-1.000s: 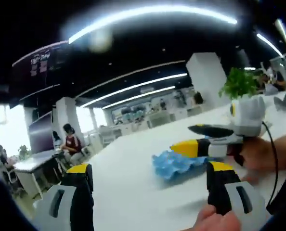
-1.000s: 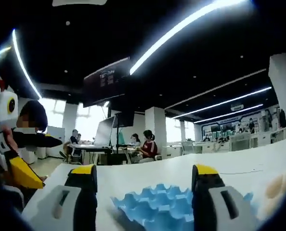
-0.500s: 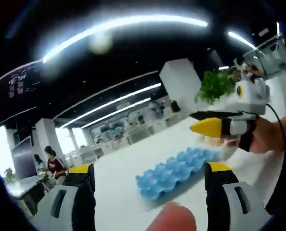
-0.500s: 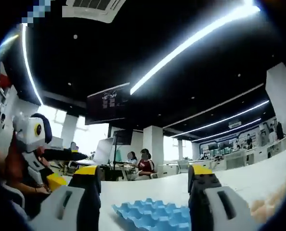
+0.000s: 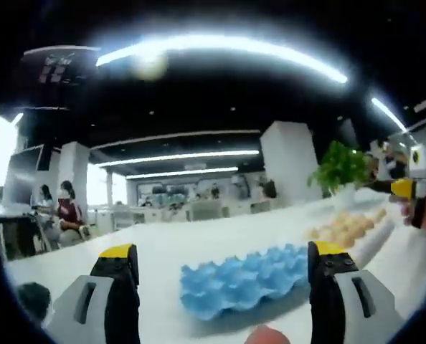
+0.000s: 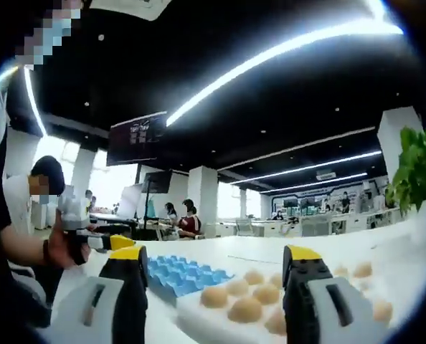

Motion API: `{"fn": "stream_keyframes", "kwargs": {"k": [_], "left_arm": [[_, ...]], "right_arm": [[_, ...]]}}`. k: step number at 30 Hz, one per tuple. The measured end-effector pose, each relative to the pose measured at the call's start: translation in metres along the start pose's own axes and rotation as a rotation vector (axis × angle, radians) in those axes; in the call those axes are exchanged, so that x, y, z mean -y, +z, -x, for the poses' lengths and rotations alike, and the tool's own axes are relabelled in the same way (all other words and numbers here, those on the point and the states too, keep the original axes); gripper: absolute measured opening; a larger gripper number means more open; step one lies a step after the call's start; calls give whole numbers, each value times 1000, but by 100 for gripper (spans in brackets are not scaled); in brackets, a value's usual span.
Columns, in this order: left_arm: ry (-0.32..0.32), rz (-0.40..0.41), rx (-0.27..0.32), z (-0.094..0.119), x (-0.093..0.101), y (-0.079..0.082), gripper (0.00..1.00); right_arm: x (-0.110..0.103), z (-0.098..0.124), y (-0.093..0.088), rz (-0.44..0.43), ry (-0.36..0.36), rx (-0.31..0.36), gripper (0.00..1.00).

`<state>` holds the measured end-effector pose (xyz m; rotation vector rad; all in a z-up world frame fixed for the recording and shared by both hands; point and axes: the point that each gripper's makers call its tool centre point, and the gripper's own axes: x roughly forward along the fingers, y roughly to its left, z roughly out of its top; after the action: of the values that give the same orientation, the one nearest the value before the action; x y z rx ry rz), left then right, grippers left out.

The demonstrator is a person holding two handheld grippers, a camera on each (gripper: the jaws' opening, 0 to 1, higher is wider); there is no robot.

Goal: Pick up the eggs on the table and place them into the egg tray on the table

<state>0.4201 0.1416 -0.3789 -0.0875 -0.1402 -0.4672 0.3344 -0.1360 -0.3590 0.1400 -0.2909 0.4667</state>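
left gripper [image 5: 220,294]: jaws wide apart w/ nothing between them, hovering low over the white table [image 5: 199,247]. also shows up small at the left edge of the right gripper view [image 6: 102,241], held in a hand, yellow tip pointing in.

right gripper [image 6: 213,294]: jaws spread too, not holding anything. in the left gripper view it's tiny at the far right edge [image 5: 414,183], held in a hand.

egg tray [image 5: 245,276]: blue, on the table just ahead of the left gripper's jaws, cups look empty from here. in the right gripper view [image 6: 181,272] it sits toward the table's left side, right next to the eggs.

eggs [image 6: 259,297]: brownish bunch sitting on a white slab-ish thing between and just past the right gripper's jaws; can't tell exactly what the slab is. in the left gripper view [image 5: 346,228] they're a blurry tan cluster past the tray's right end.

plant [image 5: 340,166]: green, white pot, near the table's far right edge.

bg: office, ppl [image 5: 62,211] seated at desks well behind the table, long ceiling light strips [image 5: 220,46].
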Motion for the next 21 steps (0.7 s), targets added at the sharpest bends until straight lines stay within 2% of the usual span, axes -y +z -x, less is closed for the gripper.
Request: {"fn": "stream_keyframes", "kwargs": {"k": [1, 2, 3, 4, 5, 6, 8, 9, 10, 11, 12, 13, 14, 15, 16, 17, 18, 19, 21], "left_arm": [[-17, 34, -31, 1, -1, -2, 100], [14, 29, 25, 3, -9, 8, 100], [40, 2, 26, 5, -14, 9, 100], [83, -36, 3, 4, -23, 5, 100], [106, -69, -16, 1, -27, 2, 100], [117, -104, -2, -4, -29, 5, 100], [123, -177, 3, -10, -25, 7, 100], [117, -198, 7, -12, -23, 8, 100], [62, -258, -6, -17, -9, 6, 100], [20, -208, -29, -17, 1, -2, 100], [-17, -132, -61, -15, 10, -11, 100], [-50, -53, -75, -12, 17, -15, 100], [-71, -76, -49, -11, 19, -10, 100], [-61, -84, -52, -9, 16, -10, 100], [-61, -87, -46, -8, 14, -9, 100], [-59, -88, -41, -8, 12, -9, 100], [-60, -89, -36, -7, 11, -7, 100], [-61, -78, -29, -6, 10, -5, 100], [-46, -16, -54, -5, 3, -11, 100]], "right_arm": [[1, 1, -9, -28, -6, -86, 75], [0, -1, -2, 0, 3, -60, 71], [3, 0, 3, 31, -8, -24, 59], [5, 1, 0, 41, -20, -41, 48], [10, 2, -7, 46, -38, -90, 39], [14, 2, -11, 43, -59, -121, 36], [17, -4, -9, 40, -81, -158, 45], [20, -5, -16, 51, -96, -236, 49], [22, -6, -22, 62, -111, -314, 48], [19, -10, -22, 114, -91, -345, 44], [17, -11, -23, 148, -79, -377, 34], [17, -12, -25, 218, -78, -439, 27], [25, -15, -21, 258, -105, -436, 24], [25, -18, -18, 268, -109, -429, 24], [20, -21, -21, 240, -79, -444, 24], [15, -20, -31, 197, -49, -504, 24], [14, -17, -40, 171, -50, -567, 24], [14, -18, -42, 177, -53, -570, 22], [11, -19, -48, 201, -49, -584, 22]]}}
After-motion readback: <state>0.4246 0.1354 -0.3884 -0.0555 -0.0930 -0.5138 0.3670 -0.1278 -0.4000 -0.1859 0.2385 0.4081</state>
